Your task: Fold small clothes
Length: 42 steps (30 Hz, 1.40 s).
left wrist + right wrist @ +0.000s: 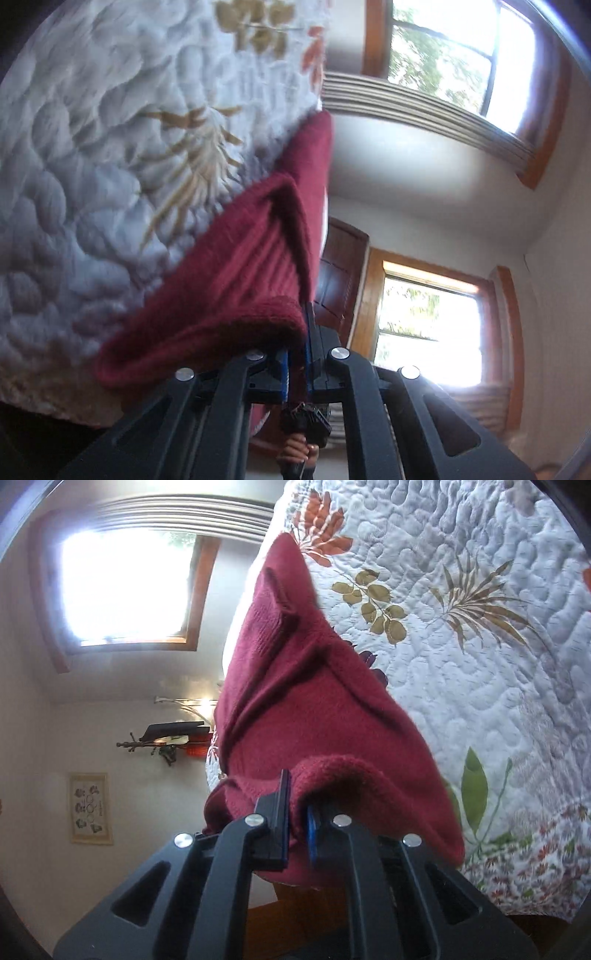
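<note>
Red knit (236, 280) hangs stretched between both grippers, off the quilt (92, 155) and beside it. Left gripper (297, 354) pinches one edge between near-closed fingers; right gripper (298, 812) pinches another bunched edge, cloth rolled over its fingers. Left view alone shows a hand (297, 452) on the other handle. Right view alone shows a framed print (90, 808); its writing is unreadable.

Both the left gripper (297, 354) and the right gripper (297, 812) are showing black frames, round silver screws and blue-edged fingers.
</note>
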Tool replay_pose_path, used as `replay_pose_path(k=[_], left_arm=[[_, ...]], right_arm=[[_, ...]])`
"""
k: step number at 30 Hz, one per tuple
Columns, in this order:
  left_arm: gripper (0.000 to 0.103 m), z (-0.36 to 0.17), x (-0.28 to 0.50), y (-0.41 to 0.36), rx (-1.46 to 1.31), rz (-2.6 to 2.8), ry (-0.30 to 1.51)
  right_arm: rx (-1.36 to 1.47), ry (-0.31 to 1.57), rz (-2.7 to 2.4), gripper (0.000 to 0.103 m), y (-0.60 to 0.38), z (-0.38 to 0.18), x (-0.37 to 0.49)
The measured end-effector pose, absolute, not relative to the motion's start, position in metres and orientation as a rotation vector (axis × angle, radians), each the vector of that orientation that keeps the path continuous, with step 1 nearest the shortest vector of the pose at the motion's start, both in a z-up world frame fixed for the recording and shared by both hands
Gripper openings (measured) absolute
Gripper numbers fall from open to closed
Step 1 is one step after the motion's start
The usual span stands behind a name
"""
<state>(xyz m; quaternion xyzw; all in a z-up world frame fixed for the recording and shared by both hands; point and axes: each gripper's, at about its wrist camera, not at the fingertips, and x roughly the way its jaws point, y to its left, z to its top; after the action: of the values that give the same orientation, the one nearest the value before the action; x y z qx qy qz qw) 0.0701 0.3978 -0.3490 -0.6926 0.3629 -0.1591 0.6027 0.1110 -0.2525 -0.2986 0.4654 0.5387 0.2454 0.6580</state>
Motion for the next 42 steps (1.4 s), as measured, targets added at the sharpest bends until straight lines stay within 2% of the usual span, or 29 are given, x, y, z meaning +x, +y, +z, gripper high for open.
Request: replay_pose_path(k=[1,3,4,6,7,8,9,11,15,18,22,27,30,31,33,34,36,39,40,41,42], left_arm=[[0.007,-0.353,0.072,0.398,-1.611,-0.353,0.845],[0.011,-0.356,0.073,0.394,-1.641,-0.335,0.843],[0.013,-0.355,0.074,0.393,-1.652,-0.336,0.837],[0.027,-0.345,0.071,0.39,-1.631,-0.333,0.827],[0.033,-0.338,0.072,0.388,-1.612,-0.335,0.819],[0.044,-0.328,0.074,0.388,-1.585,-0.339,0.811],[0.051,-0.317,0.074,0.389,-1.554,-0.339,0.804],[0.058,-0.295,0.074,0.389,-1.483,-0.333,0.794],[0.063,-0.251,0.075,0.383,-1.231,-0.286,0.848],[0.068,-0.23,0.087,0.364,-0.934,-0.262,0.974],[0.071,-0.227,0.113,0.337,-0.579,-0.272,1.114],[0.076,-0.25,0.128,0.328,-0.317,-0.301,1.201],[0.075,-0.256,0.143,0.314,-0.22,-0.369,1.236],[0.071,-0.256,0.145,0.31,-0.193,-0.398,1.245],[0.04,-0.258,0.144,0.307,-0.163,-0.428,1.265],[0.039,-0.265,0.148,0.309,-0.149,-0.428,1.265],[0.026,-0.267,0.152,0.314,-0.159,-0.43,1.264],[0.028,-0.271,0.152,0.329,-0.217,-0.444,1.274],[0.033,-0.271,0.152,0.333,-0.224,-0.45,1.277],[0.045,-0.274,0.152,0.336,-0.225,-0.461,1.278],[0.05,-0.276,0.154,0.335,-0.223,-0.476,1.279]], right_arm=[[1.04,1.232,0.55,0.013,-0.251,-0.301,0.115],[1.056,1.237,0.57,0.03,-0.25,-0.299,0.121],[1.056,1.225,0.589,0.032,-0.251,-0.295,0.124],[1.033,1.209,0.625,0.038,-0.255,-0.284,0.127],[1.027,1.205,0.641,0.039,-0.259,-0.279,0.13],[1.017,1.201,0.647,0.039,-0.261,-0.277,0.134],[0.99,1.196,0.653,0.039,-0.266,-0.271,0.136],[0.929,1.191,0.661,0.039,-0.272,-0.263,0.141],[0.765,1.209,0.657,0.039,-0.273,-0.257,0.142],[0.644,1.248,0.66,0.048,-0.261,-0.268,0.142],[0.532,1.279,0.633,0.053,-0.243,-0.288,0.146],[0.49,1.299,0.562,0.06,-0.229,-0.302,0.148],[0.46,1.314,0.538,0.06,-0.219,-0.304,0.151],[0.446,1.319,0.537,0.06,-0.215,-0.303,0.152],[0.434,1.327,0.547,0.056,-0.21,-0.3,0.152],[0.425,1.328,0.552,0.054,-0.209,-0.298,0.15],[0.406,1.326,0.553,0.044,-0.206,-0.294,0.149],[0.39,1.326,0.553,0.043,-0.204,-0.292,0.148],[0.377,1.328,0.545,0.043,-0.204,-0.293,0.147],[0.365,1.331,0.537,0.043,-0.204,-0.294,0.148],[0.357,1.335,0.53,0.043,-0.203,-0.294,0.149]])
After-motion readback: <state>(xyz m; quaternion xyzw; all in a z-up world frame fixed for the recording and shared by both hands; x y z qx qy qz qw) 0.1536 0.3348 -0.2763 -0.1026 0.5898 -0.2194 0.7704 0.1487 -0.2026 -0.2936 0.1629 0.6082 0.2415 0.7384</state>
